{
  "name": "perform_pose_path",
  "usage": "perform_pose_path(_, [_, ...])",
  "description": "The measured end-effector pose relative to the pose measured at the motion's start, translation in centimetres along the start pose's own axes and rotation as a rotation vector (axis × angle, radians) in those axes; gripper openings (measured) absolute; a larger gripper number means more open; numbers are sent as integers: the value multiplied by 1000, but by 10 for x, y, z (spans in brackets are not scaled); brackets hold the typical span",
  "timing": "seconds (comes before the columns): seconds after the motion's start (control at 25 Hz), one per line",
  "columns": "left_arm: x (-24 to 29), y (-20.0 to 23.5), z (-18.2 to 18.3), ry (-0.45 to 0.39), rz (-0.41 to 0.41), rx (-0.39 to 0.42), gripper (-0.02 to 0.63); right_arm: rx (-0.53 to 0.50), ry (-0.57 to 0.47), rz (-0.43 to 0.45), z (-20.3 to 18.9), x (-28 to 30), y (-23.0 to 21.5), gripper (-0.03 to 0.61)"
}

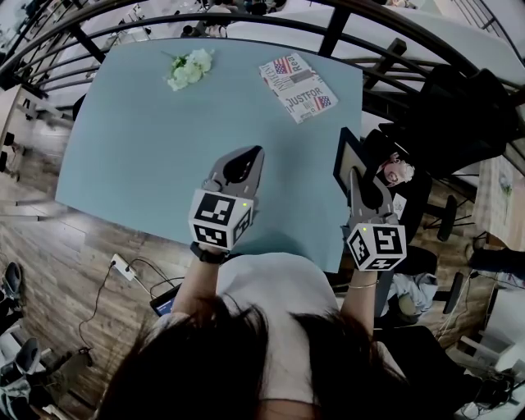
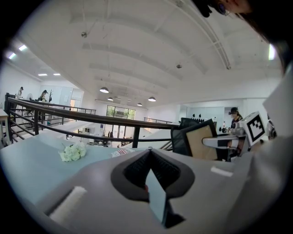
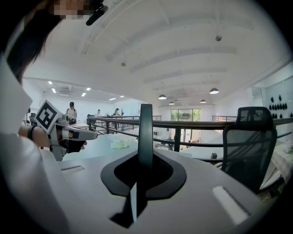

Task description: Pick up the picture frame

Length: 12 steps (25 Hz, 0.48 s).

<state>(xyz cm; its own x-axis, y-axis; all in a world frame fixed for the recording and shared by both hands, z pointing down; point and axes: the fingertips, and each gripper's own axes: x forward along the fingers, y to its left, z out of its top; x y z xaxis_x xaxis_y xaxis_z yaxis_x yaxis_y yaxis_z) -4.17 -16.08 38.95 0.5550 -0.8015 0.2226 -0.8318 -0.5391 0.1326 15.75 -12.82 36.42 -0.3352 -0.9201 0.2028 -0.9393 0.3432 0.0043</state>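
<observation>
The picture frame [image 1: 346, 160] is black-edged and stands upright in the air just off the teal table's [image 1: 148, 148] right edge. My right gripper [image 1: 358, 176] is shut on its lower edge. In the right gripper view the frame [image 3: 145, 132] shows edge-on as a dark bar rising from between the jaws of that gripper [image 3: 144, 157]. The left gripper view shows the frame's tan back [image 2: 201, 141]. My left gripper [image 1: 256, 156] hovers over the table's near middle, its jaws [image 2: 149, 153] shut with nothing in them.
White flowers [image 1: 190, 67] and a flag-printed booklet [image 1: 299, 86] lie at the table's far side. A black railing [image 1: 246, 20] curves behind the table. Dark office chairs [image 1: 459, 115] stand to the right. A power strip [image 1: 123, 267] and cables lie on the wood floor at left.
</observation>
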Motion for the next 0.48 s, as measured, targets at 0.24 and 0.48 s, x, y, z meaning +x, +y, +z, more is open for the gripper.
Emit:
perform_pose_path(0.24, [0, 4, 0, 1, 3, -3, 57, 5, 5, -6, -1, 0, -1, 12])
perform_pose_path(0.48, [2, 5, -2, 6, -5, -7, 57, -3, 16, -6, -2, 3, 0, 11])
